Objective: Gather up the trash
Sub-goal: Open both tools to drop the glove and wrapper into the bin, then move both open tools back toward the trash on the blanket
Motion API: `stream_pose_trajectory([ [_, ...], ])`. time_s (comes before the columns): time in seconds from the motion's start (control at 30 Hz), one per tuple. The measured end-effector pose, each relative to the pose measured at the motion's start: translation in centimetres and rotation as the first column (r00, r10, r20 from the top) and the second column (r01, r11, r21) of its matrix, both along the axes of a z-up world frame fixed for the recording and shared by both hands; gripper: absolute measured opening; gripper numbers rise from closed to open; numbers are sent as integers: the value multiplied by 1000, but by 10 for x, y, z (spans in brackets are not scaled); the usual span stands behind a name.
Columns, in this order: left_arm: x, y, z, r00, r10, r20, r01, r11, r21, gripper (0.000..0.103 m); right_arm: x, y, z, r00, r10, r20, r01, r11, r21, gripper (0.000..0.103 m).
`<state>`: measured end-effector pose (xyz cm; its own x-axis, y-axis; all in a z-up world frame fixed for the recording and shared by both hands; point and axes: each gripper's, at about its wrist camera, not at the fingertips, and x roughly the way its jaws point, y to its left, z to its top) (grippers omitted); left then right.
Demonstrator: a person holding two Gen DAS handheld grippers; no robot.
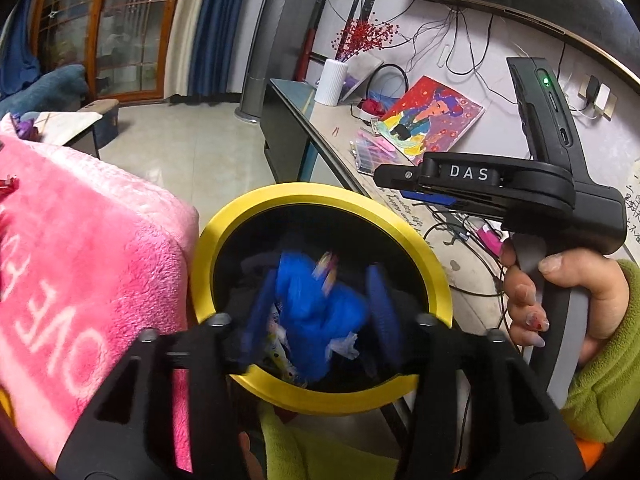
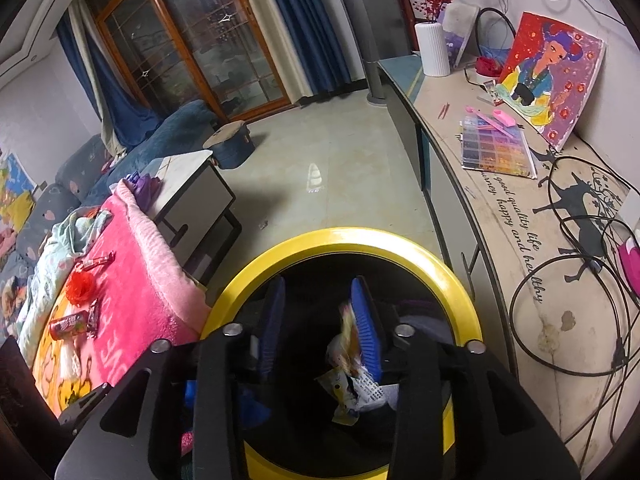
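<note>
A yellow-rimmed black trash bin [image 1: 436,276] [image 2: 460,284] stands between the pink blanket and the long counter. My left gripper [image 1: 320,312] is open over the bin's mouth, with a blurred blue wrapper [image 1: 308,304] between its fingers, seemingly falling loose. My right gripper [image 2: 320,328] is open over the bin; a crumpled yellow-white wrapper [image 2: 348,360] hangs by its right finger [image 2: 366,332], whether touching it I cannot tell. The right gripper's body [image 1: 520,196], held in a hand, shows in the left wrist view. More trash lies on the blanket: a red can [image 2: 68,326], red wrappers [image 2: 94,262], a clear wrapper [image 2: 93,316].
The pink blanket [image 1: 80,240] [image 2: 136,280] lies left of the bin. A long counter [image 2: 520,240] on the right carries cables, a bead box [image 2: 496,148], a painting [image 2: 548,76] and a white vase [image 2: 432,48]. A tiled floor [image 2: 340,168], a small table and a blue sofa lie beyond.
</note>
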<state>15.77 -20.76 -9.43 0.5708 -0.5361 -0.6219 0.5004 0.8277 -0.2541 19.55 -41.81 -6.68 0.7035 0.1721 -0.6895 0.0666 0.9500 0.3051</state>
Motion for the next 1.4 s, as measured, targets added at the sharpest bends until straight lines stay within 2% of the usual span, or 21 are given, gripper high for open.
stream_pose_trajectory([
  [0.03, -1, 0, 0, 1000, 3, 3, -3, 1000, 1, 49, 0, -1, 0, 1000, -2, 0, 2, 1000, 1, 37],
  [0.07, -2, 2, 2, 1000, 11, 8, -11, 1000, 1, 55, 0, -1, 0, 1000, -4, 2, 4, 1000, 3, 39],
  [0.2, -3, 13, 9, 999, 39, 13, -39, 999, -26, 91, -1, -1, 2, 1000, -17, 10, 17, 1000, -4, 48],
  [0.43, -4, 26, 22, 996, 83, 19, -82, 995, -48, 92, -6, 2, 10, 999, -18, 36, 19, 1000, -16, 54],
  [0.8, -21, 48, 45, 984, 142, 109, -140, 990, -34, 92, -15, 21, 28, 995, 27, 91, -25, 1000, -17, 55],
  [0.93, -25, 65, 54, 972, 194, 134, -192, 981, -30, 92, -22, 35, 38, 990, 65, 124, -63, 998, -18, 55],
  [1.1, -30, 90, 65, 945, 275, 175, -277, 961, -11, 92, -28, 55, 51, 979, 112, 170, -110, 994, -18, 55],
  [1.4, -41, 134, 80, 901, 373, 220, -373, 927, -42, 92, -40, 103, 71, 948, 226, 226, -221, 974, -44, 55],
])
